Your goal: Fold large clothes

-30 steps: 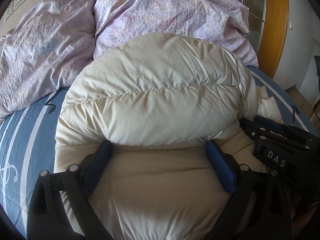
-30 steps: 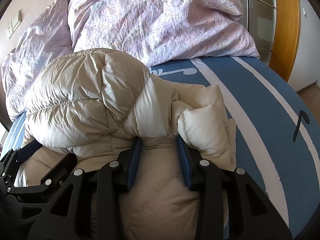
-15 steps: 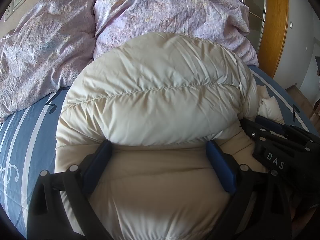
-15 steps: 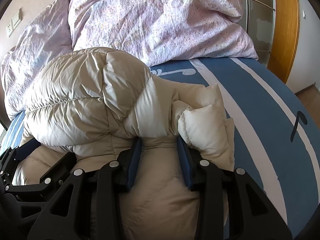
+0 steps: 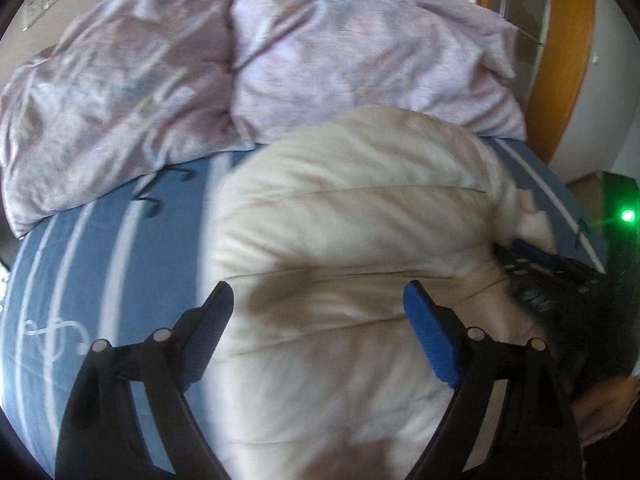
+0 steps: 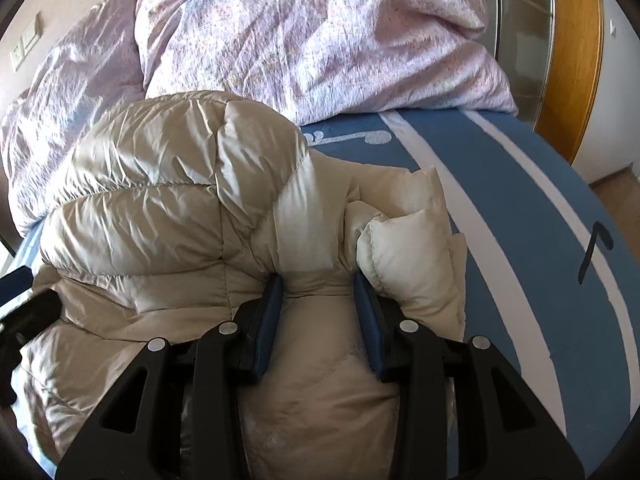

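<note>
A puffy beige down jacket lies bunched on the blue striped bed; it also fills the right wrist view. My left gripper is open, its blue pads wide apart above the jacket and clear of it; this view is motion-blurred. My right gripper is shut on a fold of the jacket at its near right edge, beside a pale padded sleeve or collar piece. The right gripper's black body shows in the left wrist view.
A crumpled lilac duvet and pillow lie at the head of the bed. The blue sheet with white stripes extends right of the jacket. A wooden door frame stands at the far right.
My left gripper has let go and pulled back and up from the jacket, which now sits lower and to the right in its view. The right gripper holds still.
</note>
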A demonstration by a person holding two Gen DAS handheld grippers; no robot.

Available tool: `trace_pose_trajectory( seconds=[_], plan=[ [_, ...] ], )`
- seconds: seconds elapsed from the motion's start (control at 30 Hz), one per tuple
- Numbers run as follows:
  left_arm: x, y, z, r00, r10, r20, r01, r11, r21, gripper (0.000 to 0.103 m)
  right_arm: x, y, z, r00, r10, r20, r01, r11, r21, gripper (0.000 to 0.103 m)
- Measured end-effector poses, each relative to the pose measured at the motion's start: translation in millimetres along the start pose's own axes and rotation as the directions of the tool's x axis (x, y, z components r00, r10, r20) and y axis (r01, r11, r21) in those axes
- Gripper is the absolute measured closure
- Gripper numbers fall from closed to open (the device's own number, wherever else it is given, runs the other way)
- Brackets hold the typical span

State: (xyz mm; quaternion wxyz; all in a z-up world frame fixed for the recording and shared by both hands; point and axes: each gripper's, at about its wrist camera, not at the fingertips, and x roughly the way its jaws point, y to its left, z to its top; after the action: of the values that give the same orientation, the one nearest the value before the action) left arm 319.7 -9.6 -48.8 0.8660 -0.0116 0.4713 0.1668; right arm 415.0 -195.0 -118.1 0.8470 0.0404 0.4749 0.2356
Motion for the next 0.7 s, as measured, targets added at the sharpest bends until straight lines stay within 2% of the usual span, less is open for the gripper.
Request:
trace_pose_trajectory(
  seconds=[0.1, 0.17, 0.2, 0.23, 0.27, 0.37, 0.47, 0.53, 0.7],
  plan=[
    [2.0, 22.0, -0.7, 0.999, 0.011, -0.033, -0.012, 0.999, -0.033, 0.016, -9.6, -10.0, 14.6, 0.995, 0.064, -0.078, -0.059, 0.996, 0.06, 0.055],
    [3.6, 34.4, -1.3, 0.998, -0.002, -0.056, -0.001, 0.998, -0.062, 0.016, -21.4, -16.9, 20.1, 0.99, 0.112, -0.084, -0.103, 0.989, 0.103, 0.034],
    [4.2, 39.1, -1.6, 0.998, -0.011, -0.064, 0.007, 0.997, -0.074, 0.016, -28.9, -20.7, 22.0, 0.989, 0.126, -0.079, -0.116, 0.986, 0.122, 0.027],
    [5.1, 44.5, -1.6, 0.997, -0.021, -0.072, 0.015, 0.996, -0.085, 0.016, -33.5, -22.7, 23.5, 0.989, 0.125, -0.078, -0.114, 0.985, 0.133, 0.012],
    [5.6, 49.2, -2.6, 0.996, -0.033, -0.08, 0.025, 0.995, -0.096, 0.016, -39.4, -26.7, 25.0, 0.99, 0.12, -0.077, -0.108, 0.983, 0.146, 0.008],
    [8.5, 58.0, -3.8, 0.993, -0.067, -0.099, 0.055, 0.991, -0.123, 0.016, -46.3, -41.8, 28.0, 0.986, 0.135, -0.1, -0.114, 0.974, 0.197, 0.007],
    [9.9, 61.6, -6.2, 0.988, -0.107, -0.112, 0.09, 0.985, -0.145, 0.016, -43.7, -66.1, 23.3, 0.972, 0.182, -0.15, -0.131, 0.945, 0.301, 0.007],
    [12.2, 63.4, -6.9, 0.984, -0.13, -0.121, 0.111, 0.981, -0.157, 0.015, -38.9, -76.9, 18.7, 0.955, 0.239, -0.175, -0.164, 0.918, 0.361, 0.007],
    [18.5, 63.9, -9.2, 0.976, -0.161, -0.146, 0.135, 0.975, -0.176, 0.014, -17.1, -87.7, 2.4, 0.897, 0.362, -0.254, -0.218, 0.861, 0.459, 0.007]
  ],
)
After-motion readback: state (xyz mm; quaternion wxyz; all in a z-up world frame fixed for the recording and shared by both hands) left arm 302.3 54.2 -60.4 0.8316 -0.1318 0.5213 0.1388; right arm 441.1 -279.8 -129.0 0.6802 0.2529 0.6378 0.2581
